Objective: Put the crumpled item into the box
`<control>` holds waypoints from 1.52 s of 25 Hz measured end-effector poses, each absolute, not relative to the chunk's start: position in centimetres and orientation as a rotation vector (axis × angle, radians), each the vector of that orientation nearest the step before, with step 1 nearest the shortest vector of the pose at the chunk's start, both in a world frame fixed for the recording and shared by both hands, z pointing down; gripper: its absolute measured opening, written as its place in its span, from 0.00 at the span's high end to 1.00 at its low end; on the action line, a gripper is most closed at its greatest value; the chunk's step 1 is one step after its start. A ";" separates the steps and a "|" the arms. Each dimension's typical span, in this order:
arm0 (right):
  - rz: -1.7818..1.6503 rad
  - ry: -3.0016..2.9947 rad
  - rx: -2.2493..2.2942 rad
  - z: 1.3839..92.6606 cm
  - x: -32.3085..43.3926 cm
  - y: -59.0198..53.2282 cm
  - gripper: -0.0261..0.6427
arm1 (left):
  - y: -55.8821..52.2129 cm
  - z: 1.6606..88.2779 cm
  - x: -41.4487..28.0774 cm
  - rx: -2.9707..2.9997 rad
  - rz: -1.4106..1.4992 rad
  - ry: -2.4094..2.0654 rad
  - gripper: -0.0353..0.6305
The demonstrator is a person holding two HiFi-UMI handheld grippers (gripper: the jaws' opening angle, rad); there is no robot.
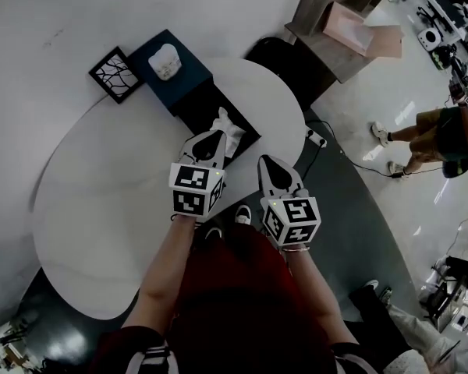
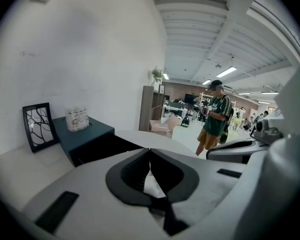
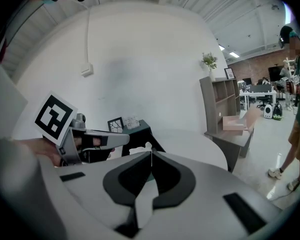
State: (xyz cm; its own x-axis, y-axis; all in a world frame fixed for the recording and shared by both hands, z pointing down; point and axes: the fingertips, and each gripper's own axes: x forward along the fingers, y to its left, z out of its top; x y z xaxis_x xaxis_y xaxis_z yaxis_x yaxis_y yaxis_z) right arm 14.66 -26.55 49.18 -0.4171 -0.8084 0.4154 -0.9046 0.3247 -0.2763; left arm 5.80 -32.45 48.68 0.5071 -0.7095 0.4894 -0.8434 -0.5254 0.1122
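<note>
My left gripper (image 1: 218, 136) is shut on a white crumpled tissue (image 1: 232, 132), which sticks out past its tips over the open black compartment of the dark box (image 1: 205, 104). In the left gripper view, the tissue (image 2: 152, 184) shows as a white wedge pinched between the closed jaws. The box (image 2: 90, 139) lies just ahead and to the left in that view. My right gripper (image 1: 264, 162) is shut beside the left one, at the table's edge, with nothing seen in it. The right gripper view shows the left gripper (image 3: 126, 138) and the tissue (image 3: 146, 146) by the box (image 3: 138, 133).
A white tissue pack (image 1: 164, 61) sits on the box's teal lid. A framed black-and-white picture (image 1: 117, 74) leans behind it. The white table (image 1: 101, 209) spreads to the left. A person (image 1: 444, 135) stands at far right beyond a shelf holding a cardboard box (image 1: 359, 29).
</note>
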 end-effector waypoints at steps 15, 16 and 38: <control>0.541 -2.402 1.720 43.8 12.6 -23.9 0.94 | -28.1 44.2 3.1 2.537 0.425 -1.251 0.91; 0.532 -2.399 1.730 43.6 12.4 -23.5 0.94 | -27.7 44.0 2.8 2.542 0.415 -1.248 0.91; 0.398 -2.336 1.871 40.7 8.7 -16.3 0.94 | -20.9 40.7 -0.7 2.638 0.289 -1.160 0.91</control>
State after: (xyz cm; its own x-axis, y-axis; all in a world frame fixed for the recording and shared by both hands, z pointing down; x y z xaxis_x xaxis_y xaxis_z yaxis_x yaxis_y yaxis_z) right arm 8.73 -16.28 40.70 -0.2274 -0.9392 0.2574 -0.9714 0.2004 -0.1272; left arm -0.72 -20.86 40.71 0.6647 -0.6942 0.2761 -0.7426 -0.6544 0.1424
